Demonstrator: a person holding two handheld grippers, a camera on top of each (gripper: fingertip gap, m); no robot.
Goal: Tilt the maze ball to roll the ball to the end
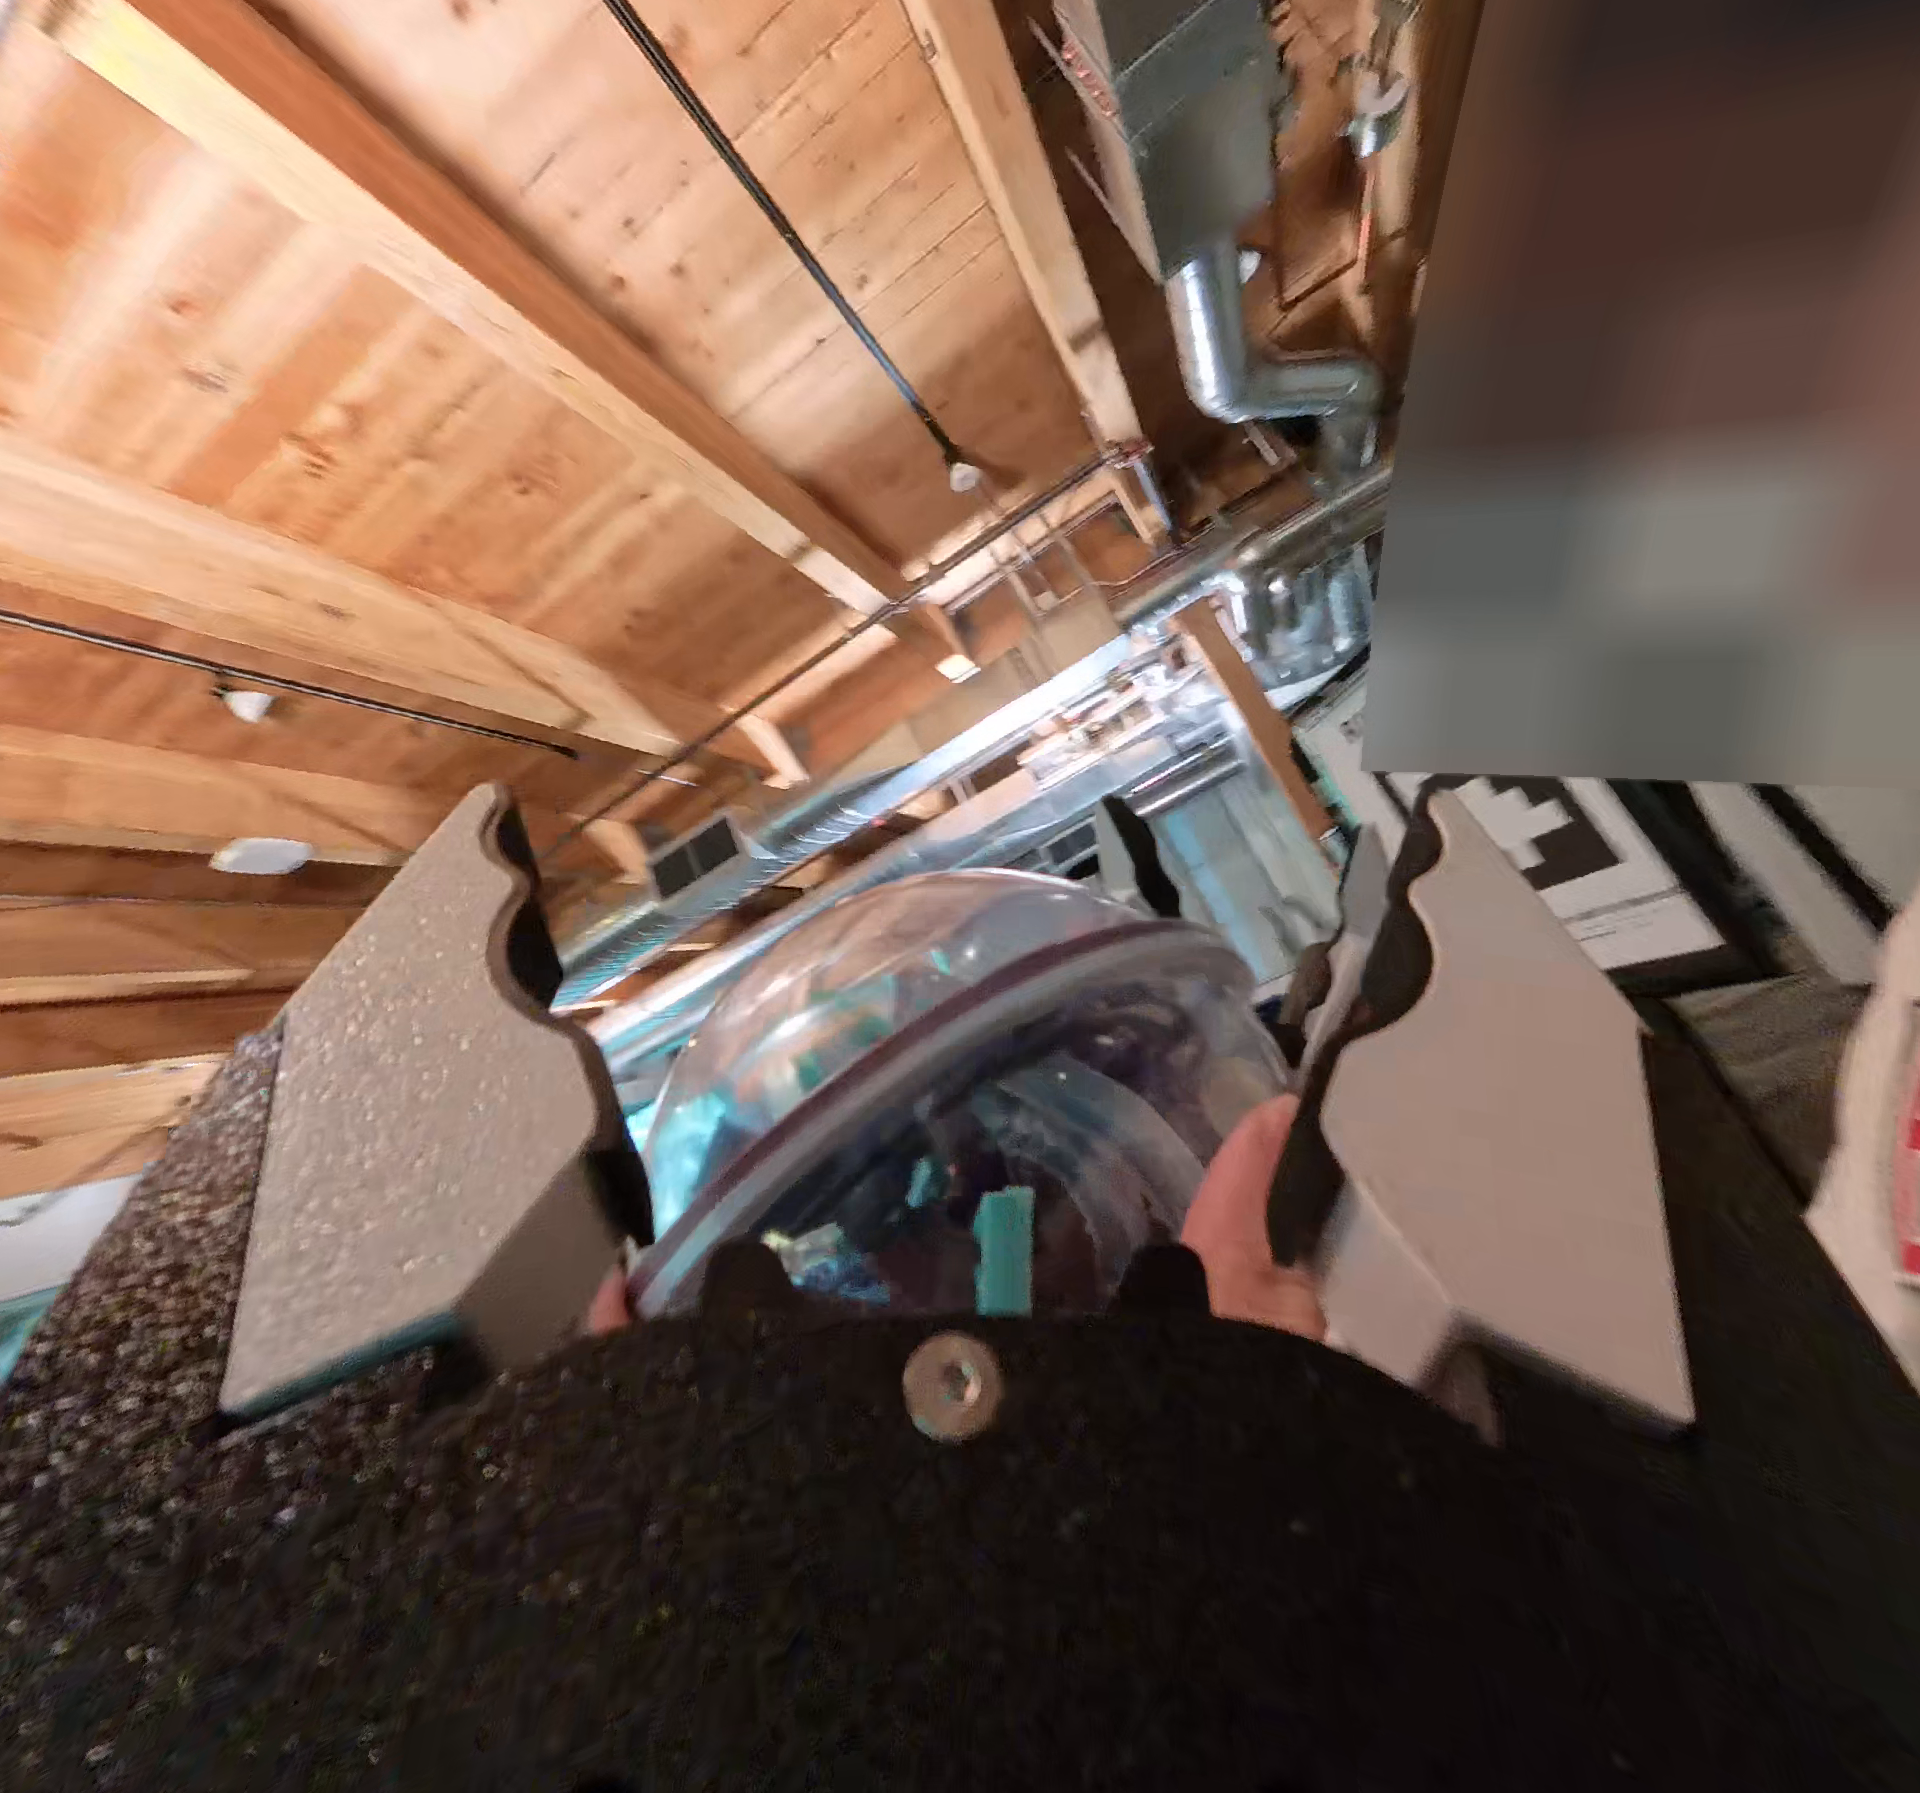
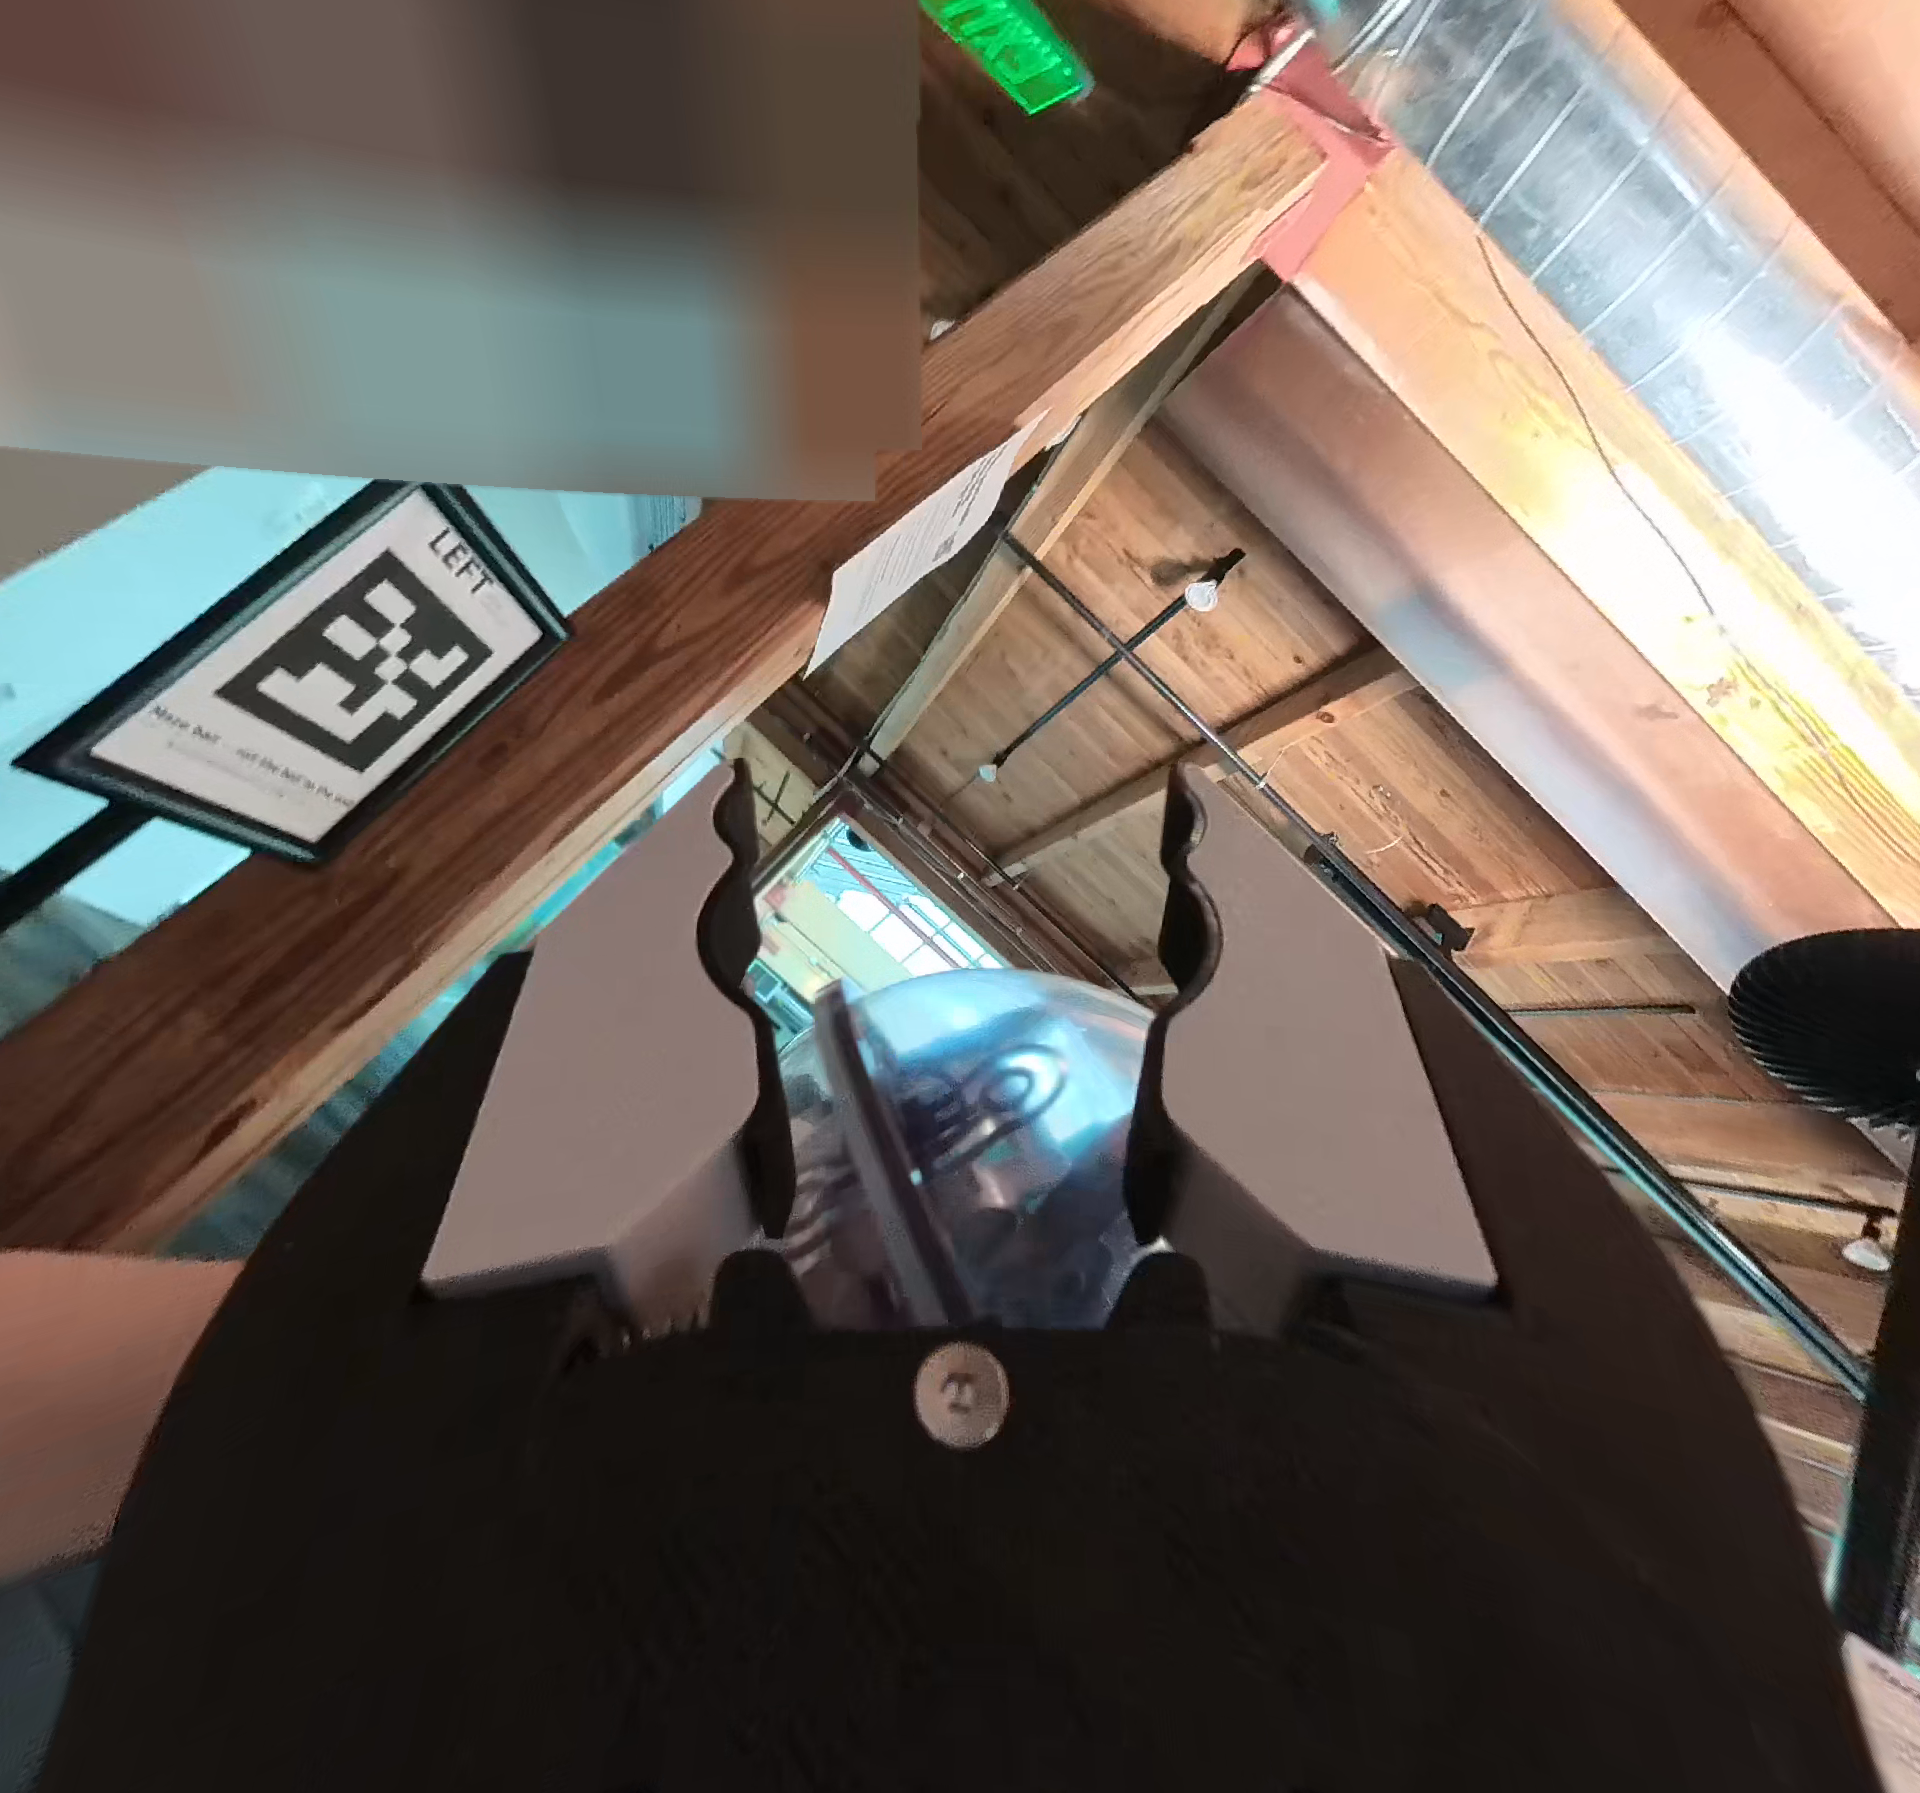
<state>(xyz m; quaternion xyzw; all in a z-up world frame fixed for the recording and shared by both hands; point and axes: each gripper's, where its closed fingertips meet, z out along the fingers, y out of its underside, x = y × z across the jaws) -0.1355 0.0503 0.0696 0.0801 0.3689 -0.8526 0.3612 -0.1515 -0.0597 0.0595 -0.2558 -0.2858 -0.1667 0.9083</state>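
Observation:
The maze ball (image 1: 966, 1047) is a clear sphere with a purple seam and teal tracks inside, held up towards the ceiling. My left gripper (image 1: 971, 818) has its grey fingers (image 1: 416, 1068) spread wide, and their black pads press on both sides of the sphere. Something skin-coloured (image 1: 1236, 1213) lies against the sphere's lower right. The tip of one finger of the other gripper (image 1: 1132, 855) shows behind the sphere. In the right wrist view the maze ball (image 2: 997, 1099) sits between the pads of my right gripper (image 2: 958, 787), which is closed on it. I cannot make out the small ball inside.
Both views point up at wooden beams (image 1: 416, 289) and a metal duct (image 2: 1610, 185). A framed black-and-white marker sign (image 2: 312, 673) hangs at the left and also shows in the left wrist view (image 1: 1558, 870). A green lit sign (image 2: 997, 39), a black fan (image 2: 1839, 1005) and a person's arm (image 2: 94, 1390) are in view.

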